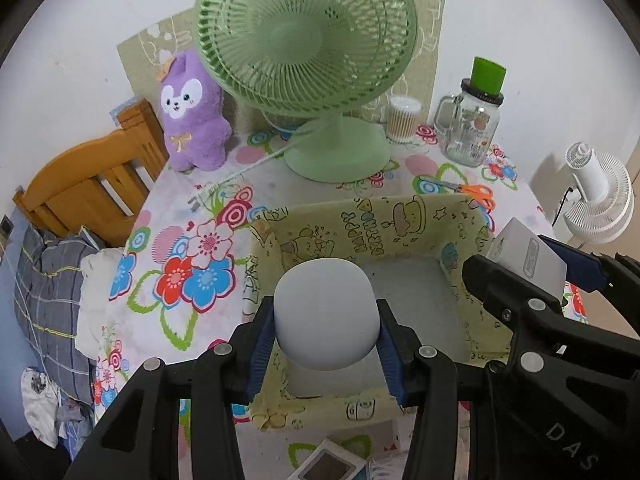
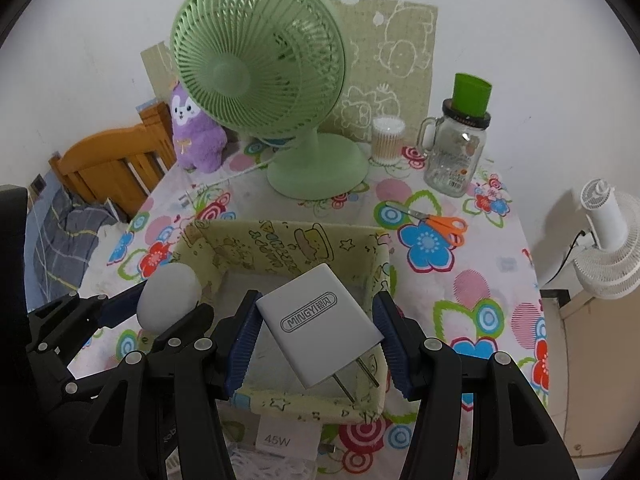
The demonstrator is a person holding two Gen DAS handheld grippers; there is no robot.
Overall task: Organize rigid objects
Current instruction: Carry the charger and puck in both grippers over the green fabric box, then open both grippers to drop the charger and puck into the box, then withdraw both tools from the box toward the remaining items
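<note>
Left tongs (image 1: 326, 334) clamp the rounded white gadget (image 1: 326, 312), squeezed across its widest part so it can't roll out. We hold it over the near-left of the yellow fabric bin (image 1: 360, 228) on the desk (image 1: 260, 176), angled down for a drop. Right tongs (image 2: 316, 340) pinch the white charger (image 2: 318, 324) by opposite corners, prongs toward us, above the bin's empty middle. A third adapter (image 2: 288, 438) sits on the desk, just outside the bin's near wall.

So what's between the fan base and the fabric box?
Mostly bare floral tablecloth; the fan's white cord and plug trail off left of that stretch. The box stays clear. Both views show it.
</note>
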